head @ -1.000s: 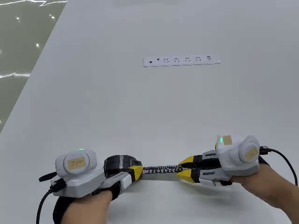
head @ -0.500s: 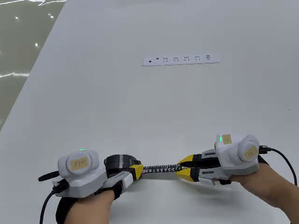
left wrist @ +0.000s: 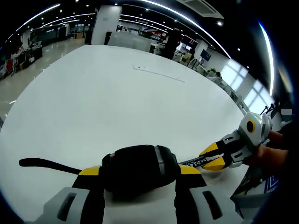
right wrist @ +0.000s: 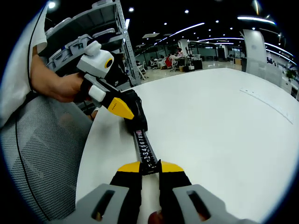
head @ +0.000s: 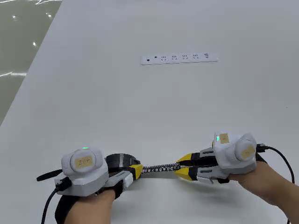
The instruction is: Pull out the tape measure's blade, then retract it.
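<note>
The black round tape measure case (head: 120, 161) (left wrist: 138, 169) rests on the white table, clamped between the yellow-tipped jaws of my left gripper (head: 130, 171) (left wrist: 139, 170). A short stretch of blade (head: 159, 168) (right wrist: 144, 150) with printed numbers runs right from the case (right wrist: 136, 115) to my right gripper (head: 182, 168) (right wrist: 150, 167), which is shut on the blade's end. In the left gripper view the right gripper (left wrist: 215, 157) sits at the right, and in the right gripper view the left gripper (right wrist: 119, 106) holds the case ahead.
A white power strip (head: 179, 58) (left wrist: 158, 74) lies flat further back on the white table (head: 140, 107). The table's left edge (head: 29, 74) borders a glossy green floor. A mesh chair (right wrist: 42, 158) stands beside the table.
The two grippers have come a little closer together, so the exposed blade is shorter than a second ago. The head camera has also shifted slightly.
</note>
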`<action>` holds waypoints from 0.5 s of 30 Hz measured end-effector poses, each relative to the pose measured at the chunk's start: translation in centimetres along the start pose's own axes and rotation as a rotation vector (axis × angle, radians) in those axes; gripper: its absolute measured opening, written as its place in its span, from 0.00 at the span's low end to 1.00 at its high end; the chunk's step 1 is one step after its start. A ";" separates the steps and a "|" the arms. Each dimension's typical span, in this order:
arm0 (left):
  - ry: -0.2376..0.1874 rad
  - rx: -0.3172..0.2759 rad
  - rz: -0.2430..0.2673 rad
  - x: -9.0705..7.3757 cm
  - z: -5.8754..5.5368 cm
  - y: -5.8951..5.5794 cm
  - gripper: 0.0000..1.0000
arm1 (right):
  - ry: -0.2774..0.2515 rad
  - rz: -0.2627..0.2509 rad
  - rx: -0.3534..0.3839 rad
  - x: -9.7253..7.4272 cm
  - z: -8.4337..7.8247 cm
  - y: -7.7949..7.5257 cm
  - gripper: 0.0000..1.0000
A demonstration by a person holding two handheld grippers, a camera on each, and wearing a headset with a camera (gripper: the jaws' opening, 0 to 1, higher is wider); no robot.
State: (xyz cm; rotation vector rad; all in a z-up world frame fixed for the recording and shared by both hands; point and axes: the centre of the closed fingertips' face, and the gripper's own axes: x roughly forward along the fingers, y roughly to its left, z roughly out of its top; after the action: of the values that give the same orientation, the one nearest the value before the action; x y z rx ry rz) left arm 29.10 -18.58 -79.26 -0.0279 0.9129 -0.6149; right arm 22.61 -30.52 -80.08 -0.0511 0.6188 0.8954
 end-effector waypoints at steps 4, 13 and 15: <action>-0.004 -0.024 -0.004 0.0 0.2 0.1 0.57 | -0.013 -0.003 0.019 -0.1 0.0 -0.1 0.11; -0.021 -0.028 -0.015 -0.1 0.1 0.1 0.59 | -0.033 -0.003 0.044 0.0 -0.1 0.0 0.11; -0.026 -0.034 -0.010 -0.1 0.1 0.0 0.59 | -0.040 -0.007 0.048 -0.1 0.1 -0.1 0.11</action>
State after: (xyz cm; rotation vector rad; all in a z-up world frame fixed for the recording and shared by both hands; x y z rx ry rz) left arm 29.19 -18.55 -79.13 -0.0712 0.8987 -0.6071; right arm 22.64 -30.61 -79.99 0.0084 0.6019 0.8727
